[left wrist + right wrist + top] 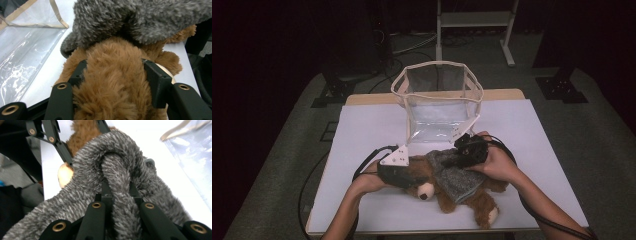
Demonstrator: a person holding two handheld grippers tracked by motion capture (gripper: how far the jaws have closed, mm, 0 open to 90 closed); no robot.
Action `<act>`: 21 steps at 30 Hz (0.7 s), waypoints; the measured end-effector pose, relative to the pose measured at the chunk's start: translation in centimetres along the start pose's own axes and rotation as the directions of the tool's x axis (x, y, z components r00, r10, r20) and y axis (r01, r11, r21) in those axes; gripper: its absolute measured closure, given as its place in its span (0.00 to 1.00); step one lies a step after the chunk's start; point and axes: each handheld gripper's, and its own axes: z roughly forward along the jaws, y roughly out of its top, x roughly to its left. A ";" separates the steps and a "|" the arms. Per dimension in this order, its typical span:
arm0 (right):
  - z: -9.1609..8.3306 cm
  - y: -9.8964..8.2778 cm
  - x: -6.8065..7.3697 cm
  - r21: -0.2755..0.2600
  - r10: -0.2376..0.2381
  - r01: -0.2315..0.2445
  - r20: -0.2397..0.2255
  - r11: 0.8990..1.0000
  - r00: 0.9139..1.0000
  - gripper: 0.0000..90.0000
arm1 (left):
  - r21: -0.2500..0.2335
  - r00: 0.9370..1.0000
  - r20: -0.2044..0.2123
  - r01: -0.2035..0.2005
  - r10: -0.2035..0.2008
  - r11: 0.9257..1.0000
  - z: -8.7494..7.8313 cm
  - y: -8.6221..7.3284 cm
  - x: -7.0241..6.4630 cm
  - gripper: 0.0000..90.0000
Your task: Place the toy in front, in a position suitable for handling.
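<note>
Up in the high view, a brown teddy bear (447, 192) lies on the white table (362, 135) at about six o'clock from a clear plastic bag (439, 100) with beige trim. The bag stands open at the table's far middle and nothing can be seen inside it. A grey fuzzy garment (457, 176) is draped over the bear's body. The left claw (401, 169) sits on the bear's head end, at nine o'clock from the garment; the right claw (464, 150) is at the garment's twelve o'clock edge, close to the bag's near wall.

Next, the left gripper view: the left claw (113, 75) stands about half open, its two black jaws pressed into the brown fur on either side of the bear (112, 87), gripping it. The grey garment (140, 20) lies over the bear at twelve o'clock, and the bag (27, 37) lies at ten o'clock, nothing visible inside.

Last, the right gripper view: the right claw (117, 195) is pinched almost fully closed on a fold of the grey garment (120, 172). The bear (82, 132) shows at eleven o'clock, the bag (192, 150) at two o'clock.
</note>
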 end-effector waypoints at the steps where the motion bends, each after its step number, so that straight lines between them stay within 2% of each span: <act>1: -0.3 -0.5 -0.1 -0.018 0.009 -0.009 -0.002 1.000 1.000 0.89 | -0.001 1.000 0.001 0.006 -0.006 1.000 -0.2 0.1 0.1 0.46; 3: -0.8 -1.2 -0.3 -0.033 0.038 -0.038 -0.006 0.999 0.999 0.89 | -0.003 1.000 -0.001 0.022 -0.022 1.000 -0.9 0.1 0.5 0.40; 4: -0.9 -1.5 -0.5 -0.035 0.045 -0.046 -0.005 0.998 0.999 0.89 | -0.006 0.999 -0.010 0.044 -0.044 0.999 -1.1 0.0 0.7 0.37; 7: -1.1 -1.7 -0.8 -0.032 0.061 -0.061 -0.003 0.998 0.998 0.89 | -0.011 0.996 0.001 0.090 -0.090 0.996 -1.5 -0.5 1.2 0.35; 11: -1.1 -0.6 -0.4 -0.023 0.026 -0.025 0.017 0.999 1.000 0.89 | -0.034 0.994 0.013 0.105 -0.104 0.994 -1.1 -1.1 1.3 0.49; 13: -1.1 0.6 0.1 -0.036 -0.006 0.006 0.006 0.999 1.000 0.89 | -0.044 0.994 0.020 0.107 -0.106 0.993 -0.9 -1.3 1.3 0.53; 15: -0.7 2.0 0.9 -0.034 -0.050 0.051 0.012 0.998 0.999 0.89 | -0.043 0.995 0.022 0.100 -0.099 0.994 -0.9 -1.2 1.3 0.55; 17: 0.2 3.5 1.4 -0.035 -0.075 0.075 -0.001 0.997 0.997 0.89 | -0.044 0.996 0.024 0.092 -0.091 0.995 -0.9 -1.2 1.1 0.55; 21: 2.5 5.2 2.0 -0.004 -0.098 0.098 -0.010 0.995 0.995 0.89 | -0.037 0.996 0.022 0.082 -0.081 0.996 -0.9 -1.2 0.9 0.55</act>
